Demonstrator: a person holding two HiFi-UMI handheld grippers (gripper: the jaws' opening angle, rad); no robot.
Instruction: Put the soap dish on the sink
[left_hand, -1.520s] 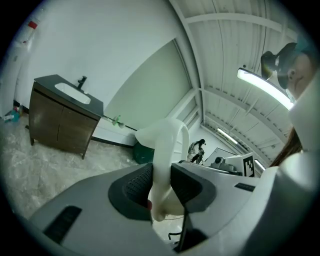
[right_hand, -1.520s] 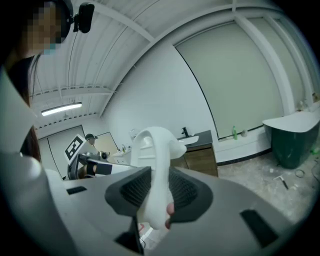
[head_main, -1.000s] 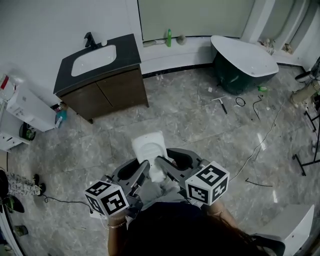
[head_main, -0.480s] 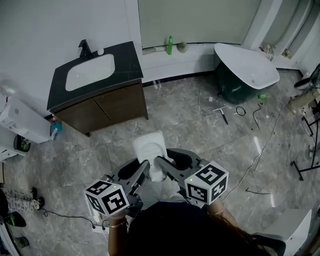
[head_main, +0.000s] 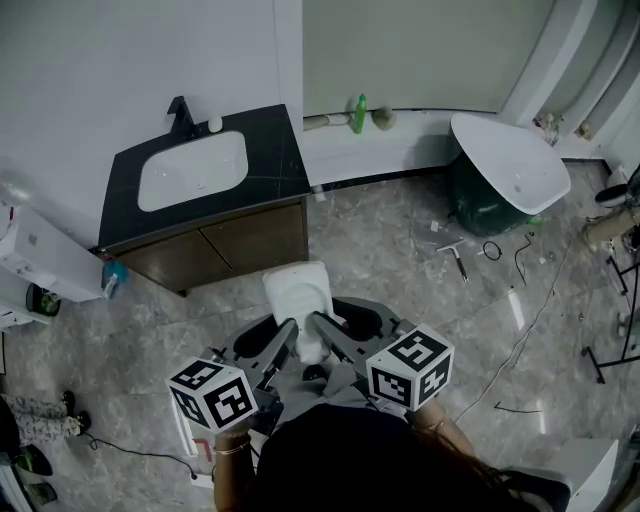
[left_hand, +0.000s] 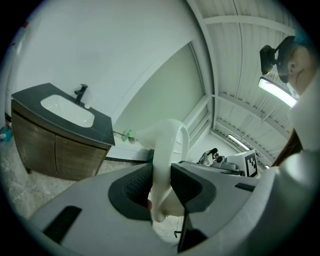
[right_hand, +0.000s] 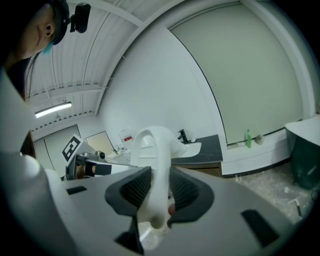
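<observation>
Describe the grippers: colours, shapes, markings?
Left gripper and right gripper match: grey moulded shells, black ribbed pads, each with a white cube bearing black square markers. The person wears a dark top and a thin bracelet.

HANDS FULL: A person holds two grippers out ahead of the chest, both reaching toward 12 o'clock and meeting on one white soap dish. The left gripper angles toward 1 o'clock and the right gripper toward 11 o'clock. Each has its jaws clamped on a side rim of the dish, with dark ribbed pads pressing both faces. The left cube sits at 7 o'clock of the dish and the right cube at 5 o'clock. The left wrist, wearing a thin bracelet, shows below its cube. The right wrist shows just behind its own.
</observation>
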